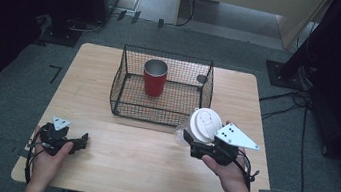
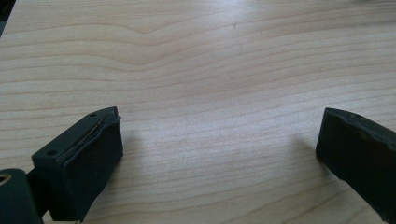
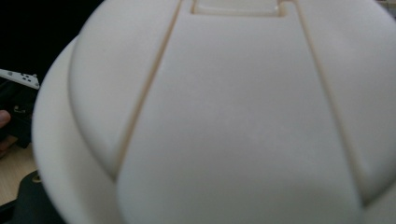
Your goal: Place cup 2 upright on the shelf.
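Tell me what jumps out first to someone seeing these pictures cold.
First, the white-lidded clear cup, held tilted above the table by the right gripper, just in front of the wire basket; its lid looms close in the right gripper view. Next, the red tumbler standing upright inside that basket at mid-table. The left gripper rests open at the table's near left edge.

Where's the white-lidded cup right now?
High view: the white-lidded cup is held off the table in the right hand-held gripper, just in front of the wire basket's right front corner.
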{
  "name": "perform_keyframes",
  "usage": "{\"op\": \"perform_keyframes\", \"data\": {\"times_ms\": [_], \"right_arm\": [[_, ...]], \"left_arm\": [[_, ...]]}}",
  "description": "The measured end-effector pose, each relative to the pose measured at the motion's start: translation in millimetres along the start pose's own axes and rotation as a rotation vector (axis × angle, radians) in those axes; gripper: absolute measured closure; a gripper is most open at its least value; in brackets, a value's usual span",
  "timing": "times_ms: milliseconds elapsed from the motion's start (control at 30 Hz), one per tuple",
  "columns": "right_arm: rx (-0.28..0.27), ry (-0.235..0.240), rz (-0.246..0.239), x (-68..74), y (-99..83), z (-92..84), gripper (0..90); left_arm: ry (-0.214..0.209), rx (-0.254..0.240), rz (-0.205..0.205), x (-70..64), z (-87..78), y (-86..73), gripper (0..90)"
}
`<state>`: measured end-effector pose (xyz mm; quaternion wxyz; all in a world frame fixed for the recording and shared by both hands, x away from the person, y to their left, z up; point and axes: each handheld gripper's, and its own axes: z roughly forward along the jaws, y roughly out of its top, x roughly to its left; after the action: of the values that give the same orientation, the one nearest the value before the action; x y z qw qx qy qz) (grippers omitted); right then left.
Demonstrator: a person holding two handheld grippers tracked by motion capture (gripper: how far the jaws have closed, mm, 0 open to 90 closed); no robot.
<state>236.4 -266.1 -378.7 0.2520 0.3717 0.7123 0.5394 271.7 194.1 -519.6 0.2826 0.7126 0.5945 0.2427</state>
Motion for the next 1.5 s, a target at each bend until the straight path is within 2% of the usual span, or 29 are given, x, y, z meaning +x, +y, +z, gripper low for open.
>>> {"op": "perform_keyframes", "data": {"times_ms": [267,600,967,1367,1500], "right_arm": [[-0.012,-0.023,0.003,-0.4,11.0,7.6,15.7],[-0.043,-0.073,0.007,-3.9,31.3,20.7,15.7],[-0.081,-0.097,-0.013,-5.2,52.8,35.3,15.7],[-0.129,-0.142,0.014,-9.5,69.1,52.5,15.8],[-0.134,-0.155,0.009,-11.3,73.2,61.1,15.8]], "left_arm": [[0.000,0.001,0.000,0.0,-0.1,0.0,1.4],[-0.001,0.001,0.000,0.1,-0.1,0.0,1.4],[0.000,0.001,-0.001,0.1,-0.2,0.0,1.4],[-0.001,0.001,0.000,0.1,-0.1,0.0,1.4],[-0.001,0.001,0.000,0.1,-0.1,0.0,1.4]]}}
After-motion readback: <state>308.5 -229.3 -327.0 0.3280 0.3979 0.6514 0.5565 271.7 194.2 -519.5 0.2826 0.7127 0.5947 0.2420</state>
